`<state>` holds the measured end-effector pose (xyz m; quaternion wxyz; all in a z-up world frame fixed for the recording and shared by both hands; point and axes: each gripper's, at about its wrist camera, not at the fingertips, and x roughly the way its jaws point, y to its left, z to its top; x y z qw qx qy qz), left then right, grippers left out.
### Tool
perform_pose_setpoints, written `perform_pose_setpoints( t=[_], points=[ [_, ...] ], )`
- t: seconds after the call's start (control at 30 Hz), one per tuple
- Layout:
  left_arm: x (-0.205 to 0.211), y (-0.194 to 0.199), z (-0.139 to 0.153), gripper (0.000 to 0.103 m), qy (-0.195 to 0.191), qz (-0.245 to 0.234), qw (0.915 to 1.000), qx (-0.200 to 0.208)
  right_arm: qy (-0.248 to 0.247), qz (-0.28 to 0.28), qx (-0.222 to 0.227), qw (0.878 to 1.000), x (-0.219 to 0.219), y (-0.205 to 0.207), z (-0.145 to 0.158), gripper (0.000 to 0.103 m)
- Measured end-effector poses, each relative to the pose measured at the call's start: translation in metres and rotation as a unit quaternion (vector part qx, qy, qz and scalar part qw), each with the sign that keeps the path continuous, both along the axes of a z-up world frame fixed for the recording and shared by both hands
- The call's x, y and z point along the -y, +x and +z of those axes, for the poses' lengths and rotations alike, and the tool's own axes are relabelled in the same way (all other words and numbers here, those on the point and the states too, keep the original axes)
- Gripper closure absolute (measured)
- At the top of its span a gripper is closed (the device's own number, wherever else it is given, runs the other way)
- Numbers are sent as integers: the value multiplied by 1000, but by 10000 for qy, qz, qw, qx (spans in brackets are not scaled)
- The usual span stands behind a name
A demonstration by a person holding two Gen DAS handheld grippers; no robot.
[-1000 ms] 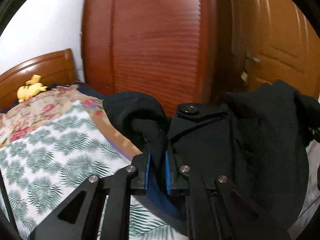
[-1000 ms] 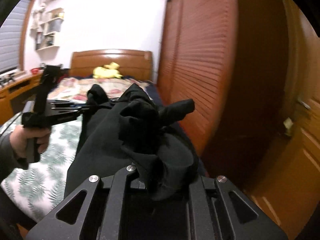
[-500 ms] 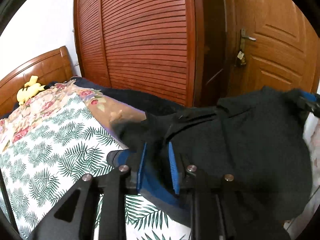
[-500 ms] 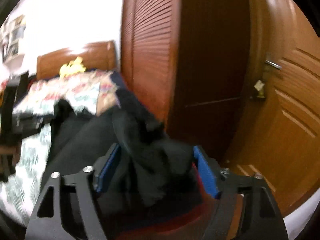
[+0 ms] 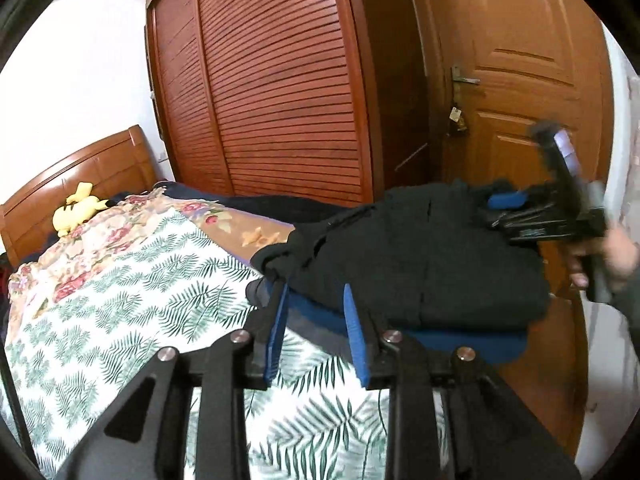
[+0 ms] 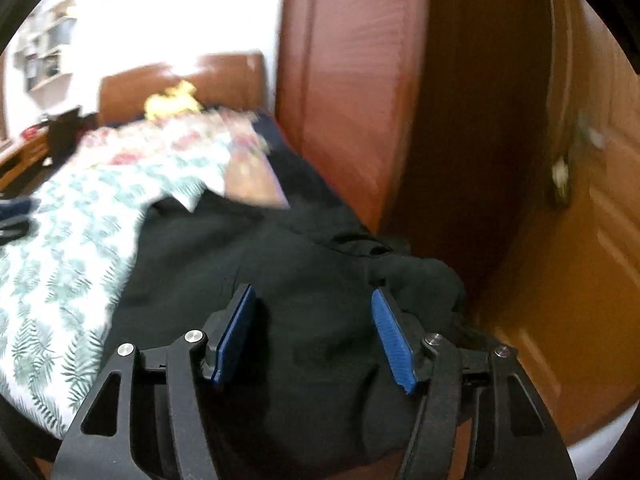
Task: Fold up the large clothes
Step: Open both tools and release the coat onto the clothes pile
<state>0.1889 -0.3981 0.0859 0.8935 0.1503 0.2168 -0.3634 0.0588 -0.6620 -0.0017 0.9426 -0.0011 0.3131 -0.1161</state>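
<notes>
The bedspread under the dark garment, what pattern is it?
Green fern leaves on white bedspread; clearest in the left wrist view.

The left gripper is a matte black frame of flat angular arms with triangular cut-outs. 4 round silver screw heads sit across its front, 2 on each side. Its 2 fingers are faced with narrow, bright blue ribbed pads on black backing.

The right gripper has the same build: black arms with slotted cut-outs, 4 silver screws, and 2 blue ribbed pads on black mounts.

Seen from the left wrist camera, the right gripper shows a black upright body with a dark handle, one blue pad at its tip, all blurred. The hand around that handle emerges from a dark grey sleeve.
</notes>
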Motion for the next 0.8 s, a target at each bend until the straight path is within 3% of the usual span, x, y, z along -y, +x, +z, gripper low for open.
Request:
perform_pose_setpoints(
  t=[0.07, 0.13, 0.33, 0.4, 0.6, 0.7, 0.8],
  points=[
    [-20, -12, 2, 76, -57, 117, 9999, -59, 146, -216, -243, 9994, 12, 3, -19, 41],
    [-39, -20, 3, 76, -86, 239, 9996, -91, 138, -336, -204, 9991, 14, -2, -23, 42],
    [-101, -49, 7, 76, -90, 760, 9970, -67, -215, -393, 398, 9982, -26, -37, 17, 40],
    [-123, -59, 9, 76, -142, 916, 9957, -74, -260, -238, 619, 9975, -50, -45, 33, 30],
    [-185, -88, 9, 76, -222, 1458, 9890, -75, -78, 607, 1002, 9931, -152, -54, 49, 16],
    [-220, -101, 4, 75, -384, 1653, 9853, -171, 64, 1002, 1020, 9897, -205, -51, 40, 15],
    [-259, -115, -7, 74, -438, 2119, 9763, -107, 200, 1313, 1033, 9857, -254, -47, 26, 15]
  ],
)
